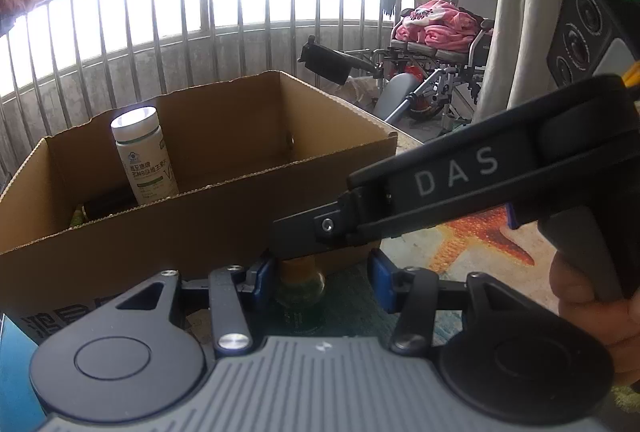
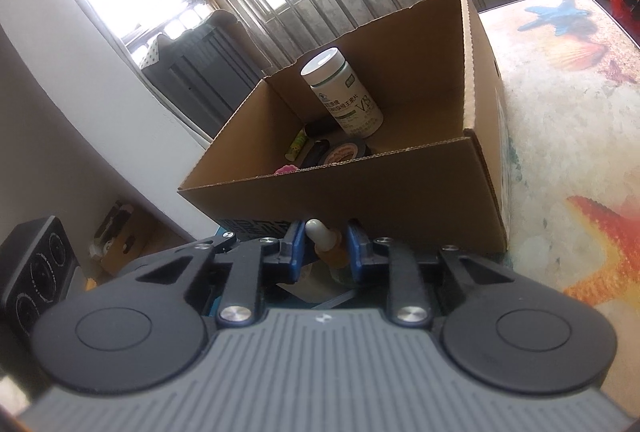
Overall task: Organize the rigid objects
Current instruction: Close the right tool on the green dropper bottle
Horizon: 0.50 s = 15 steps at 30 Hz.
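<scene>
Left wrist view: the left gripper [image 1: 320, 272] has its blue pads either side of a small dropper bottle [image 1: 300, 284]; whether they pinch it I cannot tell. Just beyond stands the cardboard box [image 1: 224, 208], its ragged rim open above.

Right wrist view: the right gripper [image 2: 326, 244] is clenched on the bottle's amber neck and white rubber bulb, close against the box wall.
</scene>
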Available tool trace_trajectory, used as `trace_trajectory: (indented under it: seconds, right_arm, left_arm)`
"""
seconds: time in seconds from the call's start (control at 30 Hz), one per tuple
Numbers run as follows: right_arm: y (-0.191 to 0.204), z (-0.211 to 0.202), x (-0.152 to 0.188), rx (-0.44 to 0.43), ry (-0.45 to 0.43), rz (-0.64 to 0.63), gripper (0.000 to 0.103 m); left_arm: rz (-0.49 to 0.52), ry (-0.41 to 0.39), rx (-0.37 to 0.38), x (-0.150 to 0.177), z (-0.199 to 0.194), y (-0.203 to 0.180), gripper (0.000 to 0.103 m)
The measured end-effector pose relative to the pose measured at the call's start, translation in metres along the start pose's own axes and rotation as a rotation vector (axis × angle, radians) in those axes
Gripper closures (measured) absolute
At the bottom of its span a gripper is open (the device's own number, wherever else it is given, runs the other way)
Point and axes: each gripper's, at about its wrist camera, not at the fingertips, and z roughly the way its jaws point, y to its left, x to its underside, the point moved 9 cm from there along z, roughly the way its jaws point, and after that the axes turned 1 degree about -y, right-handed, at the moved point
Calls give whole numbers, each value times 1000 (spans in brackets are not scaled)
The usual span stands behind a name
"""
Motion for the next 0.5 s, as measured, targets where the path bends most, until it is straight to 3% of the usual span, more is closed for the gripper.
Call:
trace_trajectory:
  seconds: [0.5]
  right_arm:
    - [-22,-40,11,63,-33,57,82]
  left_arm:
    - [-23,0,110,-4,6,-32,52]
